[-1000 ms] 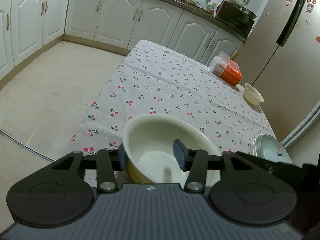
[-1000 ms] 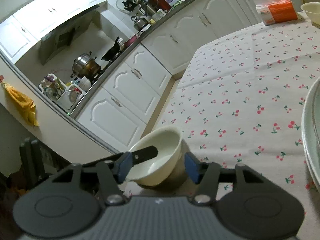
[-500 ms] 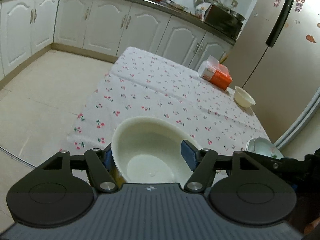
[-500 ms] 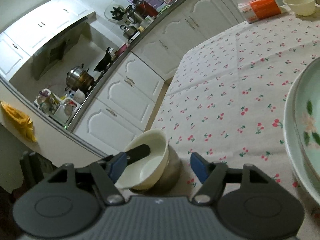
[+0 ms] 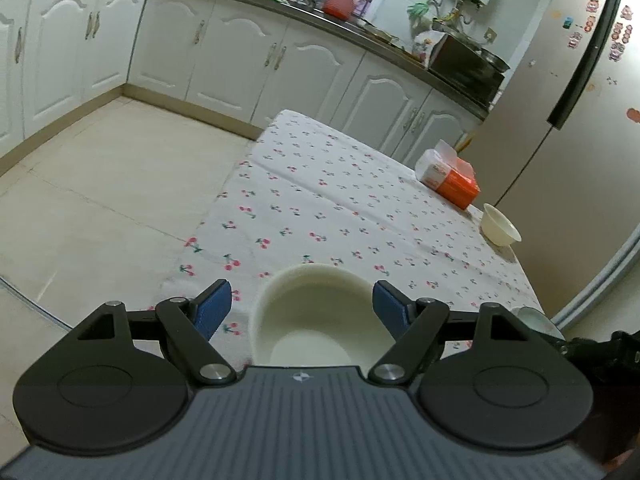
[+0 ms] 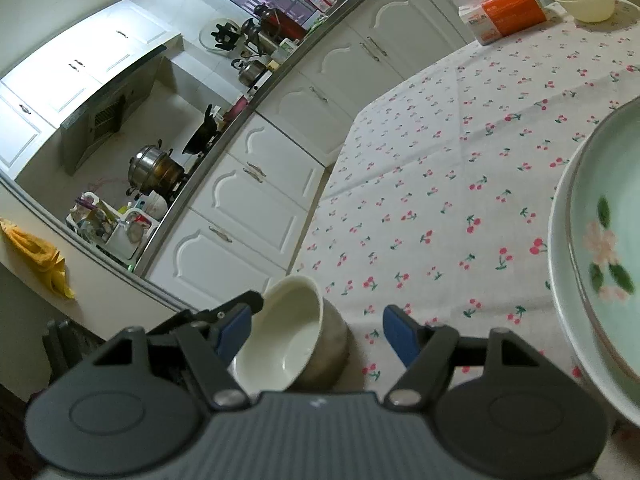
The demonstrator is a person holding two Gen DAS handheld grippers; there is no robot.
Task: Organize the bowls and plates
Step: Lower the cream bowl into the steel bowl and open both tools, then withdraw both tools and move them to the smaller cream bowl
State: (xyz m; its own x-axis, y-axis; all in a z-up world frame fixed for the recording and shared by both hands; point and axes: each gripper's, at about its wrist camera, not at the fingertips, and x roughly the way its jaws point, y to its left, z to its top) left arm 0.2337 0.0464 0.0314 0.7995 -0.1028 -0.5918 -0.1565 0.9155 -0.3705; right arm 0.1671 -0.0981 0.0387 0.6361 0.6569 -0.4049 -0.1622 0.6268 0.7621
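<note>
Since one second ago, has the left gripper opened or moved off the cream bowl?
Yes. The left gripper has just been opening: its pads, earlier clamped on the cream bowl rim, now stand clear on both sides, while the bowl sits on the cherry tablecloth.

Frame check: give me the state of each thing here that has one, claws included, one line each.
Left claw: open, pads clear of the bowl between them, jaws just been opening.
Right claw: open, holding nothing, jaws just been opening.
Near bowl: empty, tilted, nested in a metal bowl.
Far bowl: upright, empty, alone by the table's far corner.
Flowered plate: lying flat on the tablecloth, stacked on a white one.
Tissue pack: top opened.
</note>
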